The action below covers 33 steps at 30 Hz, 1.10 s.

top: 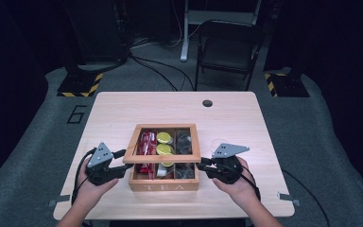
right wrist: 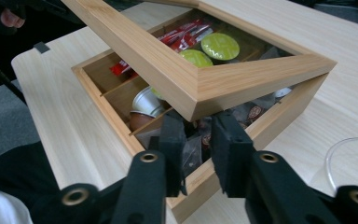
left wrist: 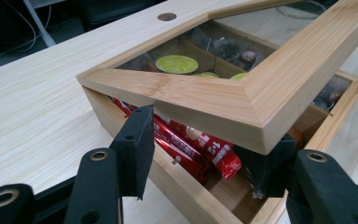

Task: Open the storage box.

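A wooden tea box [top: 164, 185] sits near the front edge of a pale wood tabletop [top: 123, 106]. Its glass-paned lid [top: 162, 157] is tilted partly open above it. Inside the box lie red packets [left wrist: 200, 144], green-topped capsules [top: 164, 138] and dark sachets [top: 184, 142]. At the box's left side, the left hand-held gripper [left wrist: 200, 154] is spread wide, its jaws straddling the lid's front corner. At the box's right side, the right hand-held gripper [right wrist: 198, 140] has its jaws slightly parted just under the lid's other front corner, grasping nothing.
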Motion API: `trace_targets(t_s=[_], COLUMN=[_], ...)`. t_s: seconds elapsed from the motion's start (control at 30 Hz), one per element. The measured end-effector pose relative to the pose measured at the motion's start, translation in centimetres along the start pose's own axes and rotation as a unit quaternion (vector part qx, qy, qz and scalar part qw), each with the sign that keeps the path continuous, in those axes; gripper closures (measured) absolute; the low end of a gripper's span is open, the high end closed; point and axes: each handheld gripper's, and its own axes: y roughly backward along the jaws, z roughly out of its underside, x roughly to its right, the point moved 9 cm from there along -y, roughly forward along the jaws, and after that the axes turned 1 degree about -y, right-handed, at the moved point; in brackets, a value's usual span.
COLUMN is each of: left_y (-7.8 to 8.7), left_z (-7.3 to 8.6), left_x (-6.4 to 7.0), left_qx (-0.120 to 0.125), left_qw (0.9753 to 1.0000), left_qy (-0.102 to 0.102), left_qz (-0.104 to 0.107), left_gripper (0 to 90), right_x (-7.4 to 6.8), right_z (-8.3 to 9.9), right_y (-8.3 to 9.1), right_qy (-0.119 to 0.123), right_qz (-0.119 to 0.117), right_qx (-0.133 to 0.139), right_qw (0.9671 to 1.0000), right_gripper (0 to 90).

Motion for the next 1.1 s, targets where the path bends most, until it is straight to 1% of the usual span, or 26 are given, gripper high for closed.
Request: trace_targets(t_s=[0.03,0.07,0.13,0.17,0.2,0.23,0.27,0.3,0.33,0.37,0.4,0.43,0.47,0.5,0.57,0.63,0.67,0.7,0.73,0.77,0.8,0.83,0.87,0.93,1.0,1.1], left_y=[0.0,0.1,0.2,0.3,0.4,0.4,0.4,0.4,0.4,0.4,0.5,0.5,0.5,0.5,0.7,0.9,1.1,1.1,1.3,1.3,1.4,1.4,1.5,1.7,1.8,1.8], left_z=[0.0,-0.2,-0.4,-0.5,-0.7,-0.7,-0.9,-1.1,-1.4,-1.4,-1.7,-2.0,-2.4,-2.4,-3.1,-3.7,-4.2,-4.2,-4.8,-4.8,-5.3,-5.3,-5.6,-6.2,-6.6,-7.3], left_x=[0.0,0.0,-0.1,-0.1,-0.1,-0.1,-0.2,-0.2,-0.4,-0.4,-0.5,-0.6,-0.7,-0.7,-0.9,-1.0,-1.0,-1.0,-1.1,-1.1,-1.3,-1.3,-1.4,-1.6,-1.7,-2.1], left_qx=[0.0,-0.001,0.001,-0.002,0.001,0.001,0.004,0.007,0.01,0.01,0.01,0.011,0.012,0.012,0.015,0.016,0.019,0.019,0.023,0.023,0.028,0.028,0.034,0.043,0.046,0.044], left_qw=[1.0,1.0,1.0,1.0,1.0,1.0,0.9999,0.9997,0.9994,0.9994,0.9992,0.9991,0.9991,0.9991,0.9992,0.9993,0.9994,0.9994,0.9993,0.9993,0.9989,0.9989,0.9984,0.9978,0.9977,0.9978], left_qy=[0.0,0.002,0.004,0.005,0.01,0.01,0.015,0.022,0.032,0.032,0.038,0.04,0.04,0.04,0.037,0.033,0.03,0.03,0.03,0.03,0.038,0.038,0.045,0.05,0.05,0.048], left_qz=[0.0,0.001,-0.001,0.002,0.002,0.002,0.002,0.003,0.005,0.005,0.006,0.005,0.002,0.002,-0.001,-0.001,-0.005,-0.005,-0.006,-0.006,-0.008,-0.008,-0.007,-0.006,-0.008,-0.012], left_gripper=[47.9,48.0,48.0,47.9,47.9,47.9,47.9,47.9,47.9,47.8,47.9,47.9,48.0,48.0,48.0,48.1,48.1,48.1,48.1,48.3,48.5,48.4,48.4,48.5,48.5,49.2], right_x=[0.0,0.2,0.3,0.4,0.5,0.5,0.6,0.6,0.7,0.7,0.6,0.6,0.5,0.5,0.7,0.9,1.1,1.1,1.4,1.4,1.6,1.6,1.7,2.1,2.1,2.6], right_z=[0.0,-0.2,-0.3,-0.5,-1.0,-1.0,-1.4,-1.4,-1.9,-1.9,-2.5,-2.5,-3.1,-3.1,-3.6,-4.1,-4.5,-4.5,-5.0,-5.0,-5.5,-5.5,-5.8,-6.6,-6.8,-7.7], right_y=[0.0,0.1,0.1,0.1,0.3,0.3,0.5,0.5,0.6,0.6,0.7,0.7,0.8,0.8,0.8,0.9,1.0,1.0,1.0,1.0,1.0,1.0,1.1,1.1,1.1,1.1], right_qy=[0.0,0.003,0.005,0.001,0.004,0.004,0.014,0.014,0.019,0.019,0.026,0.026,0.036,0.036,0.043,0.042,0.038,0.038,0.037,0.037,0.036,0.036,0.037,0.035,0.034,0.041], right_qz=[0.0,0.008,0.014,0.018,0.023,0.023,0.033,0.033,0.038,0.038,0.04,0.04,0.039,0.039,0.049,0.051,0.05,0.05,0.05,0.05,0.052,0.052,0.051,0.057,0.056,0.062], right_qx=[0.0,0.002,0.004,0.007,0.015,0.015,0.016,0.016,0.019,0.019,0.024,0.024,0.027,0.027,0.032,0.038,0.041,0.041,0.046,0.046,0.05,0.05,0.051,0.052,0.052,0.053], right_qw=[1.0,1.0,0.9999,0.9998,0.9996,0.9996,0.9992,0.9992,0.9989,0.9989,0.9986,0.9986,0.9982,0.9982,0.9973,0.9971,0.9972,0.9972,0.997,0.997,0.9967,0.9967,0.9967,0.9964,0.9965,0.9958], right_gripper=[72.7,67.7,67.0,63.7,59.7,59.7,56.9,56.9,56.3,56.3,56.3,56.3,56.5,56.5,56.5,57.2,58.1,58.1,58.7,58.7,58.9,58.9,59.0,59.3,59.4,59.5])
